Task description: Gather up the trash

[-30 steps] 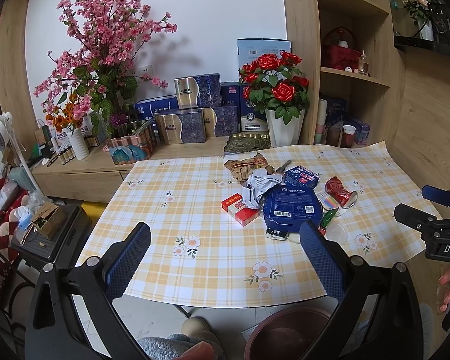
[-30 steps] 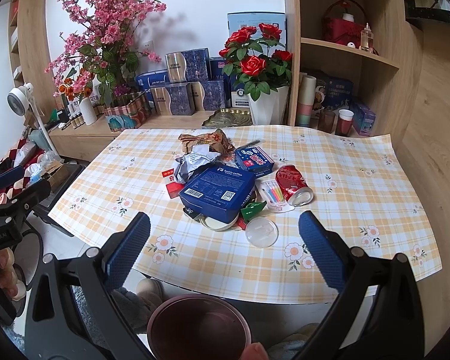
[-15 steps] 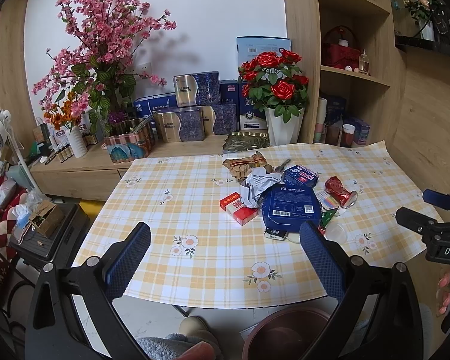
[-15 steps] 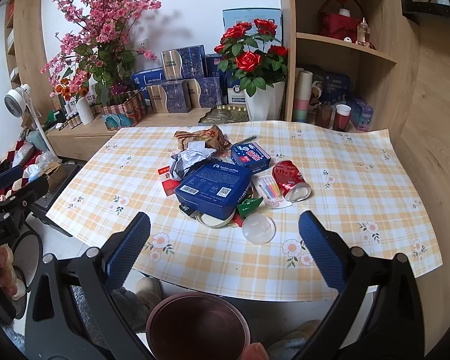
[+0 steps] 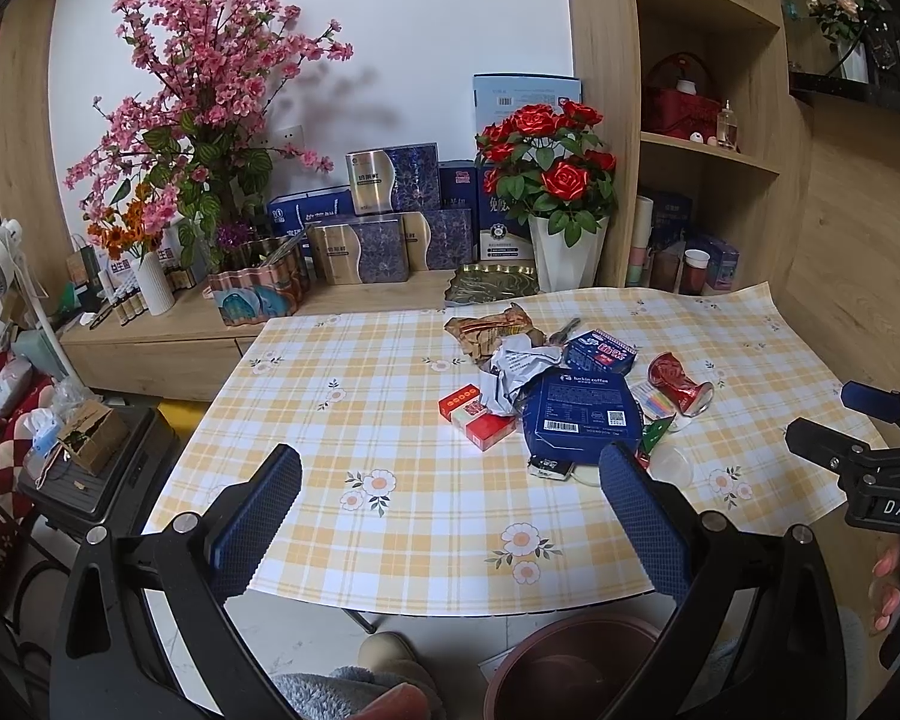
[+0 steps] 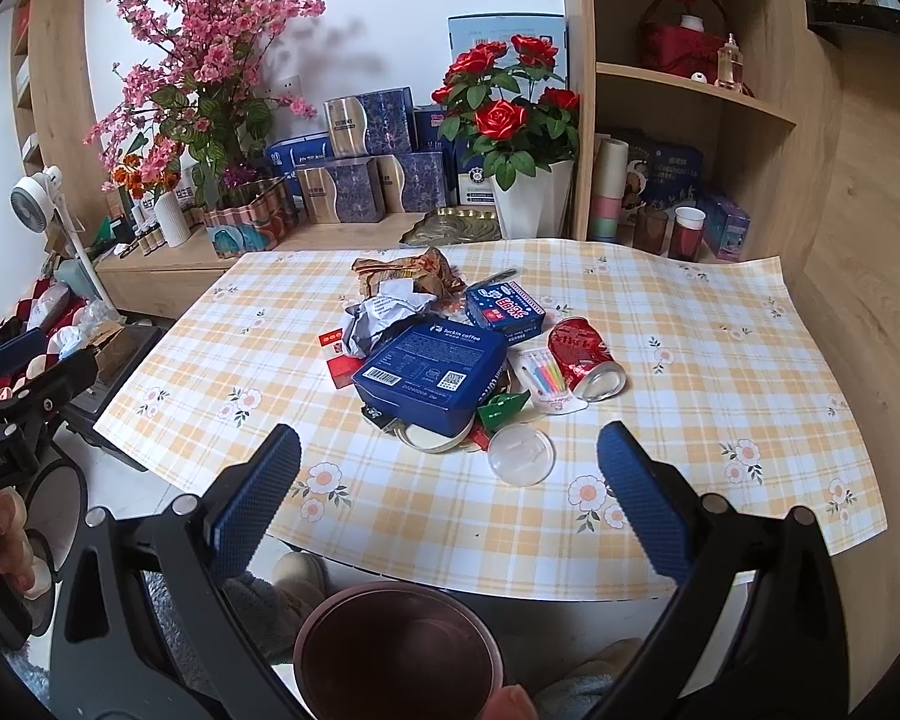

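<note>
A pile of trash lies mid-table: a blue coffee box (image 6: 432, 375) (image 5: 582, 411), a crushed red can (image 6: 585, 357) (image 5: 678, 381), a small blue carton (image 6: 504, 309), crumpled grey paper (image 6: 384, 315), a brown wrapper (image 6: 408, 270), a red packet (image 5: 477, 417) and a clear lid (image 6: 521, 454). A dark red bin (image 6: 399, 648) (image 5: 570, 669) stands on the floor below the table's near edge. My left gripper (image 5: 450, 516) and right gripper (image 6: 450, 501) are both open and empty, held in front of the table, short of the pile.
The table has a yellow checked cloth (image 6: 720, 360). A white vase of red roses (image 6: 531, 204) and stacked boxes (image 6: 360, 174) stand on the sideboard behind. Shelves (image 6: 690, 90) are at the right. A fan (image 6: 33, 198) and clutter are at the left.
Both views have shifted slightly, the table sitting a little lower and farther. Both grippers stay open. The trash has not moved.
</note>
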Demonstrator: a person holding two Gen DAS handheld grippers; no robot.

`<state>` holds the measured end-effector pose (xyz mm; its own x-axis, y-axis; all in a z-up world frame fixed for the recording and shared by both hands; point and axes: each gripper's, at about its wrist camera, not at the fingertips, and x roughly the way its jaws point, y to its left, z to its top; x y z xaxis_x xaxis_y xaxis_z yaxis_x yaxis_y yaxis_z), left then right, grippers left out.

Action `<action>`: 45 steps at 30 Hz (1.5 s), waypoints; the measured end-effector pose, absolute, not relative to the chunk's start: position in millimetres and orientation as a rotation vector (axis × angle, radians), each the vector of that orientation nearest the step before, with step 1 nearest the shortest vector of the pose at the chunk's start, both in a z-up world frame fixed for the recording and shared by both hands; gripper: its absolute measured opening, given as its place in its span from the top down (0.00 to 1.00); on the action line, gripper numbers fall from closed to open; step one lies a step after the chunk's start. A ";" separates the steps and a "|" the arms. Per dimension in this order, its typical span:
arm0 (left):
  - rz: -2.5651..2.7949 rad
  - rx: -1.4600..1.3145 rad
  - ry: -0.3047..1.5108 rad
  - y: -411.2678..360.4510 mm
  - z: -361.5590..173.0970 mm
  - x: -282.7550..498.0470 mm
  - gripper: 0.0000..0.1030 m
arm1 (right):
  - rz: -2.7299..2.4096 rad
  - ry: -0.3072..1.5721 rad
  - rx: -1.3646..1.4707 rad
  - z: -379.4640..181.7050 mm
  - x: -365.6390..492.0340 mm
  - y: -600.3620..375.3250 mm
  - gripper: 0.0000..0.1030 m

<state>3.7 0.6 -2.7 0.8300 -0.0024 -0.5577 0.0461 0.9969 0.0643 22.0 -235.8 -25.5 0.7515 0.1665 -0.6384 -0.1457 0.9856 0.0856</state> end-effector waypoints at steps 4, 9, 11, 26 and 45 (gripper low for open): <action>-0.028 0.079 0.588 0.1 -2.7 3.2 0.05 | 0.172 0.698 0.030 -26.3 21.5 -235.2 0.05; -0.026 0.081 0.582 0.0 -0.2 1.6 0.05 | 0.174 0.696 0.030 -27.8 20.6 -234.3 0.05; -0.024 0.081 0.581 -0.1 0.1 1.1 0.05 | 0.173 0.695 0.030 -27.9 20.7 -234.0 0.05; -0.037 0.070 0.582 0.1 -3.2 0.0 0.05 | 0.175 0.700 0.033 -31.6 19.7 -231.4 0.05; -0.100 0.049 0.665 8.5 -63.1 45.6 0.05 | 0.062 0.748 0.085 -75.0 47.2 -272.3 0.05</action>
